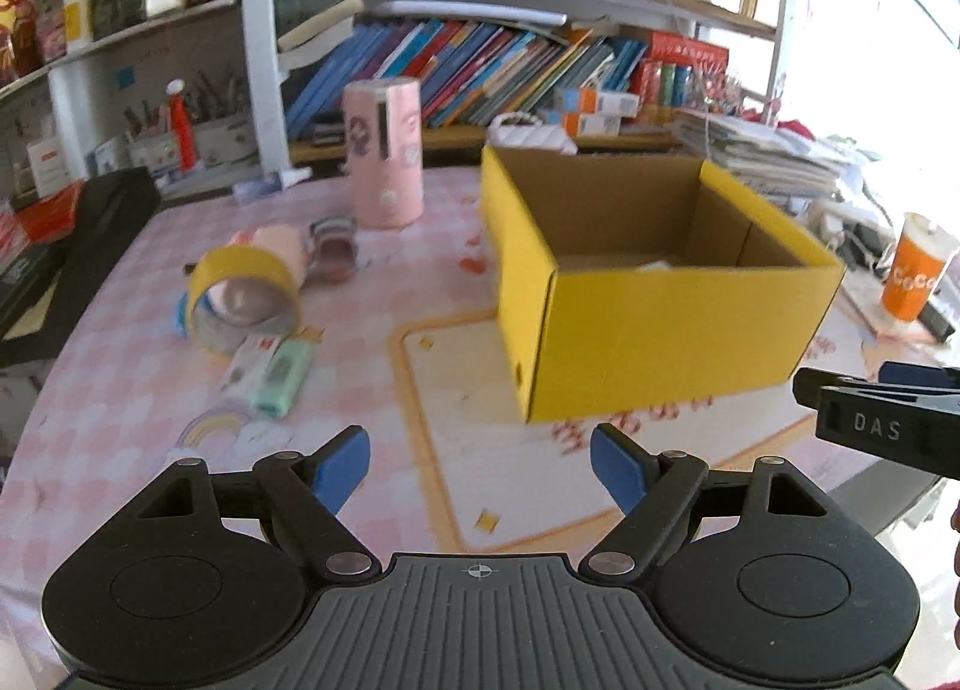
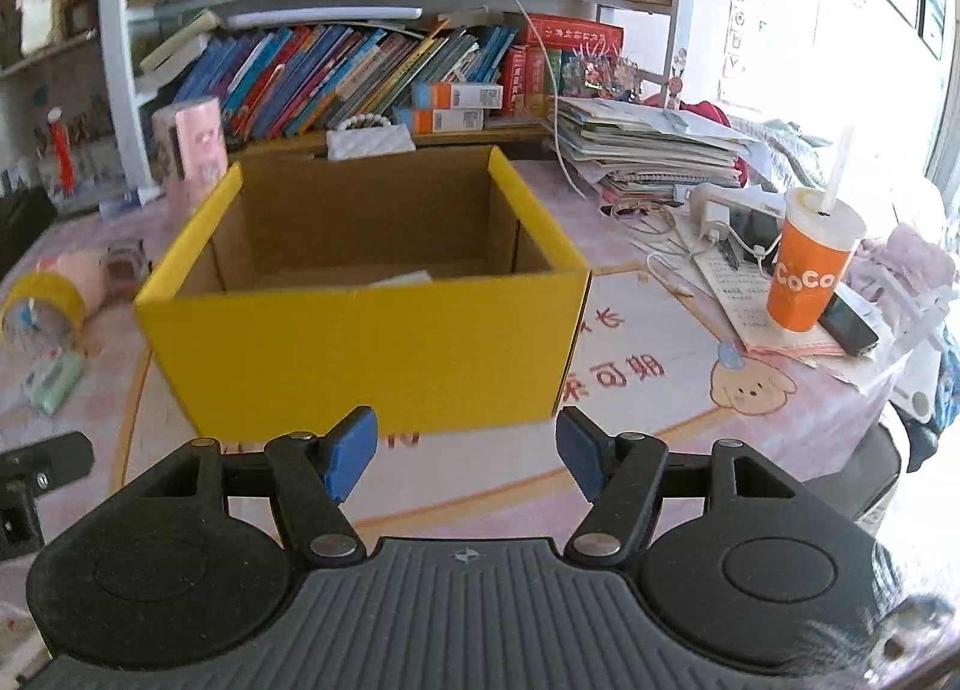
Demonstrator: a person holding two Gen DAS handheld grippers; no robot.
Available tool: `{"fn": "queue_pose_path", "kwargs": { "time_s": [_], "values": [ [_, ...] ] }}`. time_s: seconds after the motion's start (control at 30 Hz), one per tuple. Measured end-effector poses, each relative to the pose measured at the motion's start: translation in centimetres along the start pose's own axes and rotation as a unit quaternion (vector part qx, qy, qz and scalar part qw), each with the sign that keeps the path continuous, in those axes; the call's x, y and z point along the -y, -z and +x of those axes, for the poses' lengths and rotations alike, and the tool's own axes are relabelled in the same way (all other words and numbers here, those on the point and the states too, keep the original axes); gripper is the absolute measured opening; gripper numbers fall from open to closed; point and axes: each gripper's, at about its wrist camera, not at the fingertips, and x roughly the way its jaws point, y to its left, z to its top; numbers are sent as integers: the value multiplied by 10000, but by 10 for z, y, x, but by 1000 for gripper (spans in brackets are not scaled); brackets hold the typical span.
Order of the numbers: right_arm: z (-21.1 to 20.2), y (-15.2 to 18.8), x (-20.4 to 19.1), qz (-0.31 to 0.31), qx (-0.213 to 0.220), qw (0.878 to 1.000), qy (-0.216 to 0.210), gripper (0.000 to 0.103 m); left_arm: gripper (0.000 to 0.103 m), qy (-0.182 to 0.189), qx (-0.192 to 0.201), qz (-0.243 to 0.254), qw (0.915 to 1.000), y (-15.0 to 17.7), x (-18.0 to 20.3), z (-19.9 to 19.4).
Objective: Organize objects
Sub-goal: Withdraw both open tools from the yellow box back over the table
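Note:
A yellow cardboard box (image 1: 660,324) (image 2: 360,348) stands open-topped on the pink table, with something pale lying inside. Left of it lie a yellow tape roll (image 1: 240,294) (image 2: 42,306), a pink roll (image 1: 282,249), a small jar (image 1: 333,252) and a mint-green item (image 1: 279,369) (image 2: 57,375). A tall pink cylinder (image 1: 384,150) stands behind them. My left gripper (image 1: 480,465) is open over the table in front of the box, holding nothing. My right gripper (image 2: 467,456) hangs just before the box's front wall, jaws apart and empty.
An orange CoCo cup (image 2: 807,270) (image 1: 915,270) stands at the right on papers, beside a charger, cables and a stack of notebooks (image 2: 654,150). Bookshelves (image 2: 360,66) rise behind the table. A black case (image 1: 72,246) sits at the left edge.

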Motion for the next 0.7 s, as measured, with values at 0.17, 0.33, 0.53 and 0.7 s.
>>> {"fn": "queue_pose_path", "kwargs": {
  "time_s": [0.17,0.33,0.53,0.7],
  "values": [
    [-11,18,-13,19,-160,9998,-97,68,83,31,-175,-12,9998,14,-12,-8],
    [-22,29,-27,-14,-248,9995,-188,70,83,93,-262,5,9996,23,-21,-16],
    [-33,36,-40,-8,-310,9991,-296,75,83,79,-259,62,9996,27,-30,-26],
    [-39,37,-50,-11,-373,9983,-456,77,83,39,-248,115,9996,29,-36,-32]
  ]
}}
